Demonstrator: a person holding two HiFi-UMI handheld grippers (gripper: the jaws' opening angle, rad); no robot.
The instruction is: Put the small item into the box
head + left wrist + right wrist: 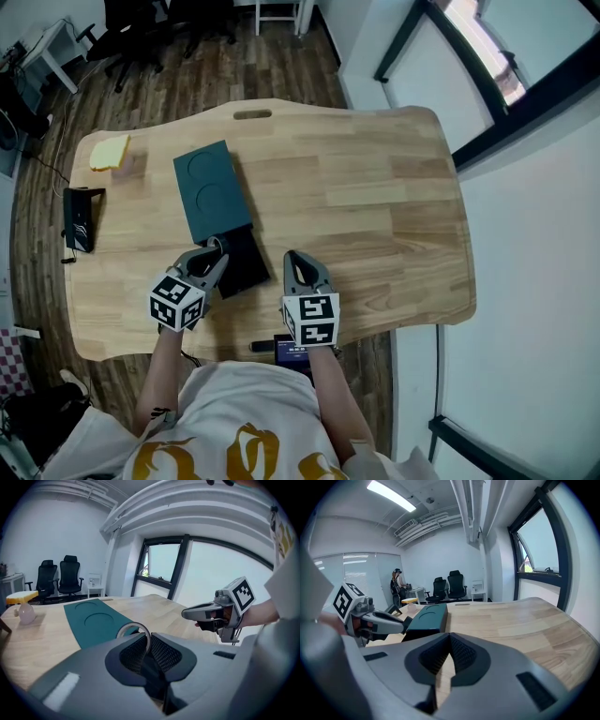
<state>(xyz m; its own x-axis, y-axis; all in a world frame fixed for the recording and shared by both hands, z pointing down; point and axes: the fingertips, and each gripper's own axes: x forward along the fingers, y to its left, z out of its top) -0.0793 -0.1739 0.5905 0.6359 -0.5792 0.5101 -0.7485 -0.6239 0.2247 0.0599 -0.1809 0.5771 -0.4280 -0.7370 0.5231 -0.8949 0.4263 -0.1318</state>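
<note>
A pale wooden surface (375, 187) carries a dark teal box (211, 187), its long axis running away from the person, with what appears to be its open black compartment (246, 264) at the near end. The left gripper (217, 246) hovers at that near end, its jaws clamped on a thin metal ring (133, 629) that stands upright, edge-on between the pads. The right gripper (293, 258) waits just beside the box, jaws together and holding nothing.

The black compartment lies just ahead of the left jaw tips and slightly to their right, so the left gripper is the nearer and likely needs only a short move over it before letting go.

Only the left gripper view shows the ring clearly; overhead it is a faint pale arc. Only the head view shows the black compartment whole, which the left gripper's body hides. The right gripper view alone shows the box's side.
</note>
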